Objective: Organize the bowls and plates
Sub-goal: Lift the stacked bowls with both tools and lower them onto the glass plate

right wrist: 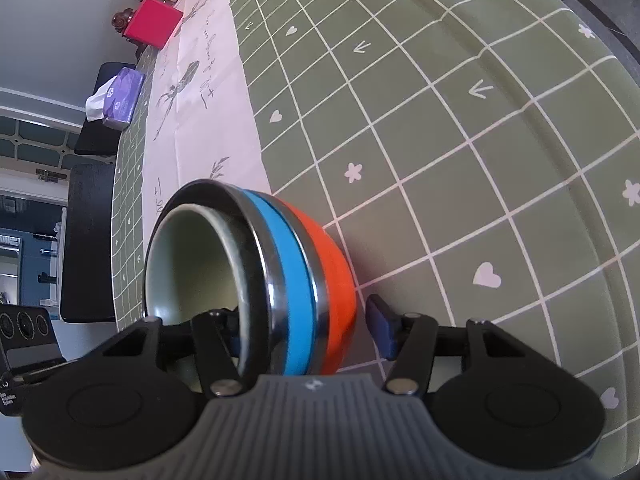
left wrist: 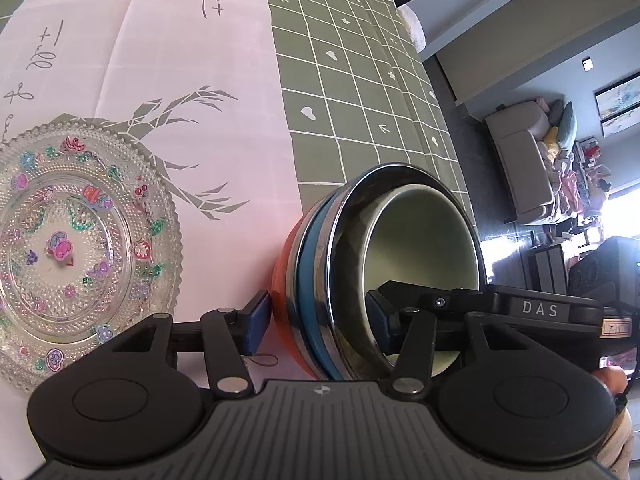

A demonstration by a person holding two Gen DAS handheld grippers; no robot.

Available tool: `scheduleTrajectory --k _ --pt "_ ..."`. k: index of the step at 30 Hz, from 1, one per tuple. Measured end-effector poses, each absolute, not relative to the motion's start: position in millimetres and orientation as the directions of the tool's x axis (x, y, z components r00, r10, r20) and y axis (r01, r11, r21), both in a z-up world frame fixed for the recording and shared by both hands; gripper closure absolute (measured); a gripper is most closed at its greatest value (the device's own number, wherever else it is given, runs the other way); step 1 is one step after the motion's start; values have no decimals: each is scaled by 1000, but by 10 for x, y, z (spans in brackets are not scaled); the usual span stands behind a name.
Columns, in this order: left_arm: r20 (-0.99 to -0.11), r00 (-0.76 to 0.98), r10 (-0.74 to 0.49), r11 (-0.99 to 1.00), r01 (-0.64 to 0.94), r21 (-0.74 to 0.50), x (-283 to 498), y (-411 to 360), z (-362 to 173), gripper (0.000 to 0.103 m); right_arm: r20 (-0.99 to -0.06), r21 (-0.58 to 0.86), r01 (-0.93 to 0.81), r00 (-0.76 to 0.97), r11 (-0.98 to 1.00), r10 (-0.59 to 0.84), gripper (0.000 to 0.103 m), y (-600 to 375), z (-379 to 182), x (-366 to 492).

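Observation:
A nested bowl stack stands where the pink runner meets the green checked cloth: orange outside, then blue, steel rims, and a pale green bowl innermost. My left gripper straddles its wall, with one blue pad on the orange side, the other inside, and both pressing. In the right wrist view the same bowl stack sits between the jaws of my right gripper. One finger is inside, and the outer pad stands a little off the orange wall. A patterned glass plate lies on the runner to the left.
The table's rounded edge curves past the bowls, with floor and a sofa beyond it. At the far end of the table are a red box, bottles and a purple tissue pack. Black chairs stand alongside.

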State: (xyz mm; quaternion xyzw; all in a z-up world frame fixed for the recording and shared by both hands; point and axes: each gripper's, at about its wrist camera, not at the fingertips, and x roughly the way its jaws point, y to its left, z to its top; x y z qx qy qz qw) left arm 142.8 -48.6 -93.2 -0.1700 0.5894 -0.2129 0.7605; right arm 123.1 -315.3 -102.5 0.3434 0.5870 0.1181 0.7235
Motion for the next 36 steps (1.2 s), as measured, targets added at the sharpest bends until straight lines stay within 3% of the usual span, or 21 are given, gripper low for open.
scheduleTrajectory --k 12,24,36 --pt "-861 214 -461 888 108 -448 1453 -570 -863 54 -792 606 255 283 753 541 53 -3110 -981 1218" --pt "-861 243 -448 894 103 -436 1421 -501 -690 54 -788 609 240 294 756 541 53 -3050 -843 1227" --pt "-858 331 -392 915 40 -402 1421 64 -275 55 -757 636 129 298 761 582 53 -2472 -497 1465"
